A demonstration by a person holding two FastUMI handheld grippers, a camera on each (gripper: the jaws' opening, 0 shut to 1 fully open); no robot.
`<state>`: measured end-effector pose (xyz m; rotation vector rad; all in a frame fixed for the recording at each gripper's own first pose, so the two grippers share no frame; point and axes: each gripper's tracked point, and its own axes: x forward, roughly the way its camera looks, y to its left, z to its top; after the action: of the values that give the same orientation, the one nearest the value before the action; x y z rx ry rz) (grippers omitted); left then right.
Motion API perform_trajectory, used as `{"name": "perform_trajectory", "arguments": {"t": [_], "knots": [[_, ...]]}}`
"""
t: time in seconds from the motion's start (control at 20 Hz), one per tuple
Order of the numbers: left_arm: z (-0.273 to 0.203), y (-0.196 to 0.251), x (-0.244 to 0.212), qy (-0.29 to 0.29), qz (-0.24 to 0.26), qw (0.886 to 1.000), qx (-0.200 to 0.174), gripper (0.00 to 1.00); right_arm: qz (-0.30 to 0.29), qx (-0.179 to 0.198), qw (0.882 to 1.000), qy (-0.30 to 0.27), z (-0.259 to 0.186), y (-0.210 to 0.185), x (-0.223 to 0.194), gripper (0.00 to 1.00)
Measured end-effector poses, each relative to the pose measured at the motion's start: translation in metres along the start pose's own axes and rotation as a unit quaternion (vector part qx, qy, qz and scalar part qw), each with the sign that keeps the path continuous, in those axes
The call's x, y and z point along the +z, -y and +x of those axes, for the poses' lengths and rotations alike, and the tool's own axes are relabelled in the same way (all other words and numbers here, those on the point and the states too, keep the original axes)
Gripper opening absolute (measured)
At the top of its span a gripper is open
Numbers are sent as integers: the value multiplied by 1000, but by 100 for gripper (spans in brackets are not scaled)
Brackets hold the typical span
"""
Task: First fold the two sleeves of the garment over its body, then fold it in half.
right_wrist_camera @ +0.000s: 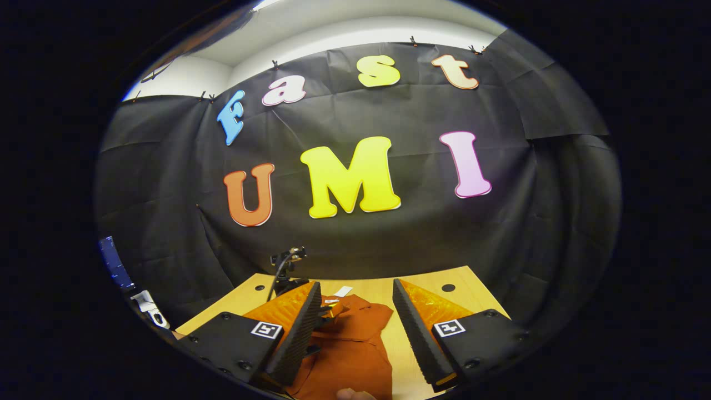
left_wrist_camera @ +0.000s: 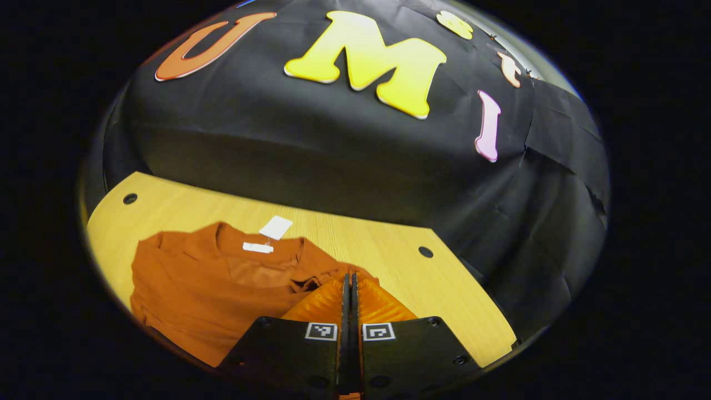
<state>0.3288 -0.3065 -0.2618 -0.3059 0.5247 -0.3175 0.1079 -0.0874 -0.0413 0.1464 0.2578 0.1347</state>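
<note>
Garment [left_wrist_camera: 222,289] lies lower left on the table [left_wrist_camera: 389,250]: soft, light knit, so pinch at a sleeve cuff. Left gripper [left_wrist_camera: 350,289] jaws closed, whether on cloth I can't tell; right gripper [right_wrist_camera: 355,311] jaws wide.

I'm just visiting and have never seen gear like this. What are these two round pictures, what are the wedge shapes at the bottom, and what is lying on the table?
There is no robot here: a person holds a two-finger gripper in each hand, and each carries a camera looking forward along its fingers. The left gripper view shows the left gripper with its fingers pressed together, over the edge of a rust-orange garment; whether cloth is pinched between them cannot be told. The right gripper view shows the right gripper with its fingers wide apart and nothing between them. The garment lies on a wooden table, with a white tag at its collar. Behind stands the booth's black cloth wall.
</note>
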Motion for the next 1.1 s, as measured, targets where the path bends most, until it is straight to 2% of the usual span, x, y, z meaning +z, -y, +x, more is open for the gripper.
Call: {"name": "perform_trajectory", "arguments": {"t": [0.15, 0.35, 0.45, 0.5, 0.55, 0.6, 0.65, 0.75, 0.85, 1.1], "knots": [[13, 10, -38, -35, 5, 999, 6, 3, -1, -14, 1000, -11, 0, 15, -7, 83], [21, 3, -67, -58, 10, 998, 28, 3, 10, -24, 1000, -12, -2, 23, -10, 83], [21, 4, -75, -70, 13, 997, 26, 5, 5, -26, 1000, -13, -3, 24, -11, 83], [18, 6, -77, -76, 11, 997, 20, 8, 0, -28, 1000, -13, -4, 24, -11, 83], [17, 8, -77, -78, 10, 997, 17, 18, -5, -27, 1000, -12, -4, 23, -10, 80], [12, 6, -74, -75, 14, 997, 22, 39, -9, -27, 1000, -10, -5, 21, -8, 83], [6, 3, -69, -71, 24, 997, 28, 32, -13, -26, 1000, -7, -4, 19, -7, 83], [-7, -8, -52, -51, 42, 997, 41, 60, -23, -23, 999, -1, -5, 12, -5, 84], [-32, -17, -33, -29, 49, 997, 42, 100, -35, -18, 999, 7, -7, 5, -1, 84], [-138, -57, 31, 48, 97, 993, 36, 98, -48, -9, 998, 25, -13, -14, 6, 83]]}}
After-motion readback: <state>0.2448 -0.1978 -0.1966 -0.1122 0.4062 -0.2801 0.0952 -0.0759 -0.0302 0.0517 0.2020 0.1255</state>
